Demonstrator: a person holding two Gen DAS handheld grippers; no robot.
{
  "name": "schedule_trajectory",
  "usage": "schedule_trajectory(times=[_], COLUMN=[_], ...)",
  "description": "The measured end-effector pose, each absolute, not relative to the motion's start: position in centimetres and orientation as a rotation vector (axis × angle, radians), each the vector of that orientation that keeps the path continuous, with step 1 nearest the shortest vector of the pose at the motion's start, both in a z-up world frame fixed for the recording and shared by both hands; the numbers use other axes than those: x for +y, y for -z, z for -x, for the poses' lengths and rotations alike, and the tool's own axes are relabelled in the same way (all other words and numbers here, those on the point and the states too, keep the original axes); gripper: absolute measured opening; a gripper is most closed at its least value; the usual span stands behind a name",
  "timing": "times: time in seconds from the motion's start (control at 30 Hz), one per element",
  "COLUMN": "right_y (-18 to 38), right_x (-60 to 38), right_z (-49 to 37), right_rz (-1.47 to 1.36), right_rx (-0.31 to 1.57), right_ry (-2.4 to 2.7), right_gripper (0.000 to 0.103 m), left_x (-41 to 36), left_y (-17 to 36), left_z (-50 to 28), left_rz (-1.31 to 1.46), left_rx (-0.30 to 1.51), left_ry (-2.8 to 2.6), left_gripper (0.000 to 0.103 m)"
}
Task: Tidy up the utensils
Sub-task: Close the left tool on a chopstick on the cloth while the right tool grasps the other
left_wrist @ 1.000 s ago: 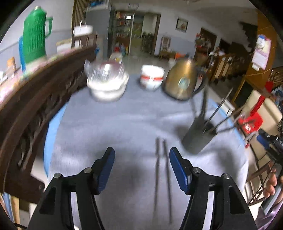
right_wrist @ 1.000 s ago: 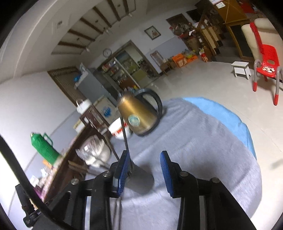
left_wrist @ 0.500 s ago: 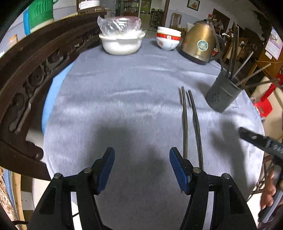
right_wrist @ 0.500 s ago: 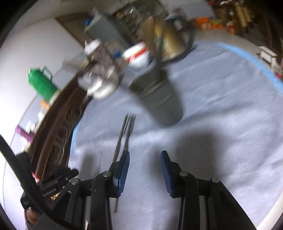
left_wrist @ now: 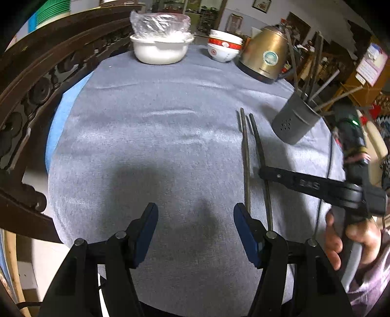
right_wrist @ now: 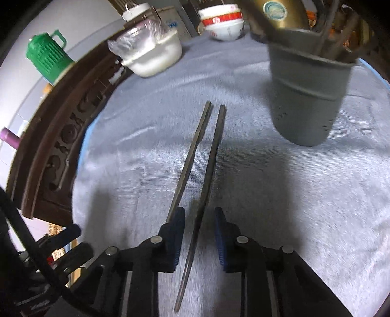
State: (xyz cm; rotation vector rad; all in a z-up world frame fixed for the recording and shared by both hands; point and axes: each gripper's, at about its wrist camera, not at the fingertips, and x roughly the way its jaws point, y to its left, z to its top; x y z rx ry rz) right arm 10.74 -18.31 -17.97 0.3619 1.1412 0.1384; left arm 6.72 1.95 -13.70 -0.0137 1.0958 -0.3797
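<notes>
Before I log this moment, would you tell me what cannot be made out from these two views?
- Right gripper, right wrist view: jaws closing around one chopstick; motion blur hides whether the pads touch it.
- Holder: its contents are blurred and cut off by the top edge.
- Left wrist view: the chopsticks' near ends are hidden behind the left gripper.
- Kettle: its label is too small to read.

In the right wrist view the grey holder [right_wrist: 309, 97] is smeared by motion blur, and the sticks inside it cannot be told apart. The brass kettle [right_wrist: 275, 12] is cut off by the top edge. The left chopstick [right_wrist: 192, 153] disappears behind a blue pad. In the left wrist view the green flask [left_wrist: 53, 11] is cropped by the frame.
</notes>
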Motion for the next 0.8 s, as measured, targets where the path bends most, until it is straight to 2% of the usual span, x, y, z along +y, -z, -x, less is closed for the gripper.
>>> schedule_trajectory(times=[0.07,0.27,0.57,0.7,0.73,0.8], right_y=[18.0,17.7,18.1,18.4,18.5,18.6], right_x=[-17.9,-18.9,-25.1,-26.5,-26.7,-26.8], right_z=[-10.9,-9.8,-6.0,-5.3,-5.3,-5.3], right_rz=[-0.328,-0.27,-0.436,-0.519,-0.536,-0.548], right_rx=[1.132,1.129,1.132,1.135,1.134,1.132], right_ry=[-0.118,-0.112,-0.075,-0.086,-0.091,-0.097], right_gripper=[0.01,0.008,0.008,0.008,0.008,0.008], left_x=[1.5,-0.8,-5.6,-6.8,-7.0,-7.1], left_y=[14.0,14.2,15.8,17.2,17.4,17.4], left_z=[-6.8,-7.6,-9.7,-10.6,-10.6,-10.8], left_rz=[-0.008,-0.029,-0.033,-0.027,-0.028,-0.035], left_rx=[1.117,1.146,1.211,1.261,1.265,1.245], left_ry=[0.396,0.46,0.53,0.541,0.543,0.533], left_gripper=[0.065,0.065,0.065,0.029,0.022,0.014])
